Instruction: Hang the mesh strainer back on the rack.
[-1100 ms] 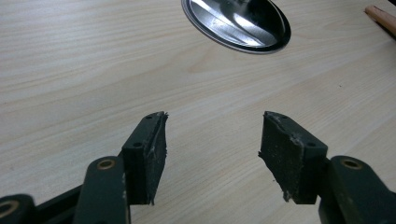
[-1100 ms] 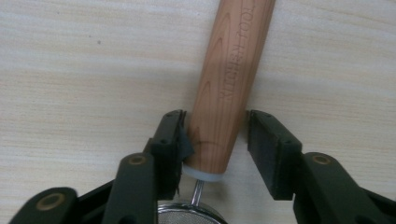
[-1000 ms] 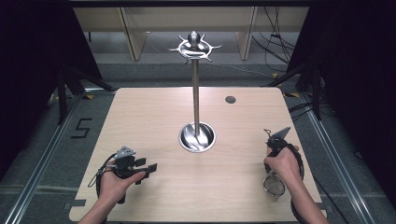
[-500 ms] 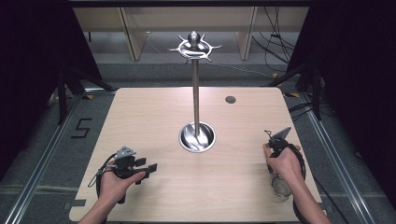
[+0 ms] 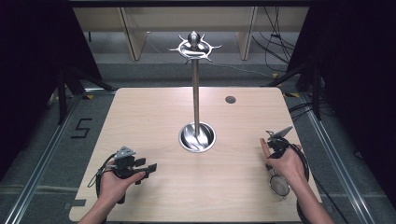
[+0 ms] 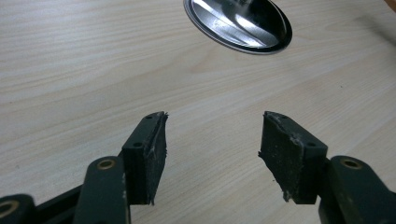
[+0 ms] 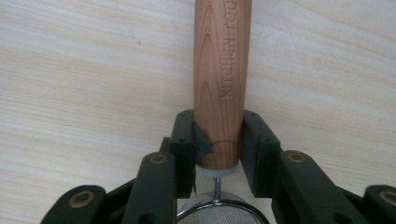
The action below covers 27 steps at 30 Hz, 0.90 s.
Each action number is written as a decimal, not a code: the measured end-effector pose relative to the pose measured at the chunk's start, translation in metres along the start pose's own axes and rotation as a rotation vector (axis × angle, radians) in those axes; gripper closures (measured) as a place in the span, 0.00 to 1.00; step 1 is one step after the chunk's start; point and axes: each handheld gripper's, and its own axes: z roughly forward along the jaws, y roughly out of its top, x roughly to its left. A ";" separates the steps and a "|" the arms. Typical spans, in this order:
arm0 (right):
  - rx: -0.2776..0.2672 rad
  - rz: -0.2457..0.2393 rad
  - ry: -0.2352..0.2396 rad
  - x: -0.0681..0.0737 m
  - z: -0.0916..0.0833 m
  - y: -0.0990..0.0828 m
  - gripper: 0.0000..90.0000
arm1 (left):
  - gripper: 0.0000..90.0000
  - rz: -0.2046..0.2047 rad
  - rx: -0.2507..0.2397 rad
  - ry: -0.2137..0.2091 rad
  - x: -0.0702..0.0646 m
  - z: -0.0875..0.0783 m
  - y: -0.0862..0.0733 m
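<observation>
Right gripper [image 7: 218, 140] pinches pale wooden handle engraved "KITCHEN TOO…" [image 7: 222, 79] of small round steel mesh strainer [image 5: 279, 185], 4 o'clock on light wood surface [image 5: 154, 116]. Left gripper [image 6: 212, 151] spread, empty, 7 o'clock. Tall chrome hook stand [image 5: 196, 93] at centre.
</observation>
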 end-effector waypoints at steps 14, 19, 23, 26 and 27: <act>-0.117 -0.056 0.043 0.002 -0.023 -0.009 0.77 | 0.45 -0.001 -0.005 -0.005 0.000 0.000 0.000; -0.149 -0.070 0.049 0.004 -0.029 -0.012 0.77 | 0.45 -0.001 -0.004 -0.006 0.000 -0.001 0.000; -0.180 -0.078 0.058 0.005 -0.032 -0.015 0.77 | 0.45 0.000 -0.003 -0.005 0.000 0.000 0.000; -0.193 -0.084 0.059 0.006 -0.036 -0.016 0.77 | 0.45 0.000 -0.003 -0.005 0.000 0.000 0.000; -0.205 -0.089 0.058 0.005 -0.037 -0.016 0.77 | 0.44 -0.003 -0.003 -0.004 0.000 0.000 0.000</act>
